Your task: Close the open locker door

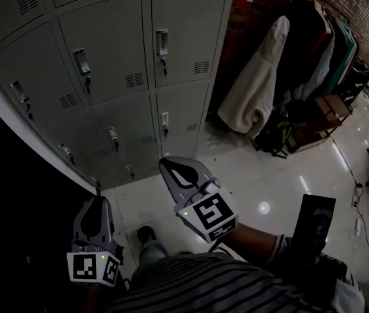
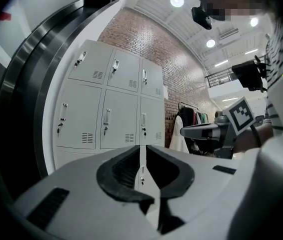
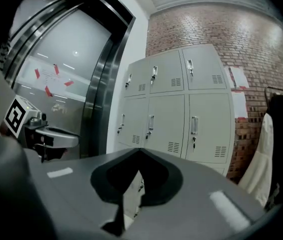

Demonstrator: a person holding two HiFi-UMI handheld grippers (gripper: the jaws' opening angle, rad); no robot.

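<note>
1. Evidently, no open door was shown: every door of the locker bank (image 1: 106,77) was seen lying flush.
2. If one were left ajar out of view, it would best be pressed near its free edge until latched.
3. Two grippers were counted, the left gripper (image 1: 96,204) and the right gripper (image 1: 171,167), each with jaws pressed together and nothing held. Three door columns were counted.

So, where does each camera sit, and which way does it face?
Head view: on the head, steeply down at lockers, floor; shows left gripper, right gripper, striped shirt.
Left gripper view: on that gripper, facing lockers; shows its jaws, right gripper.
Right gripper view: likewise; shows its jaws, left gripper.
All share the lockers.
</note>
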